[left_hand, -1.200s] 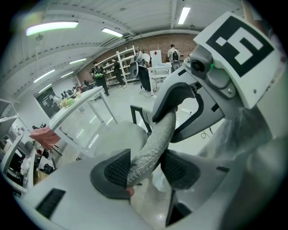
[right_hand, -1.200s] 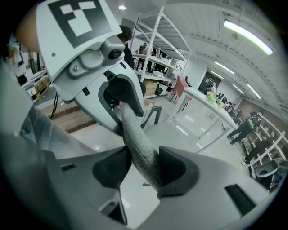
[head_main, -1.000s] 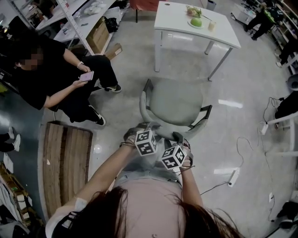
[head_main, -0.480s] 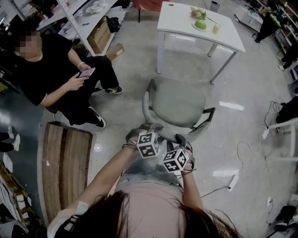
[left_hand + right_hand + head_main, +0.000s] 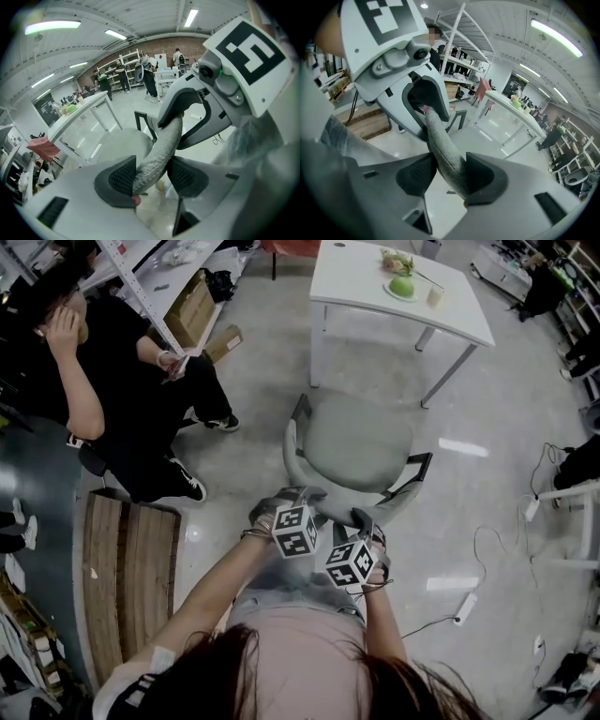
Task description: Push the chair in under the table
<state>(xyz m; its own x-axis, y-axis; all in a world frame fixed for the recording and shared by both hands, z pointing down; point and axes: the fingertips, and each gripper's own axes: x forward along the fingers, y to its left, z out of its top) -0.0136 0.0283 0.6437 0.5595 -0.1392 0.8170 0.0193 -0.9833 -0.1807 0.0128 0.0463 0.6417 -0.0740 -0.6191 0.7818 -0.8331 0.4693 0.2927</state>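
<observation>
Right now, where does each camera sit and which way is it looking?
Head view: on the person's head, looking steeply down at the grey padded armchair and white rectangular table; hair, forearms, left gripper, right gripper show.
Left gripper view: on the left gripper, looking along jaws shut on the chair's curved backrest rim; right gripper shows.
Right gripper view: on the right gripper, jaws shut on that rim; left gripper shows.
Shared: both gripper views show rim and table.
</observation>
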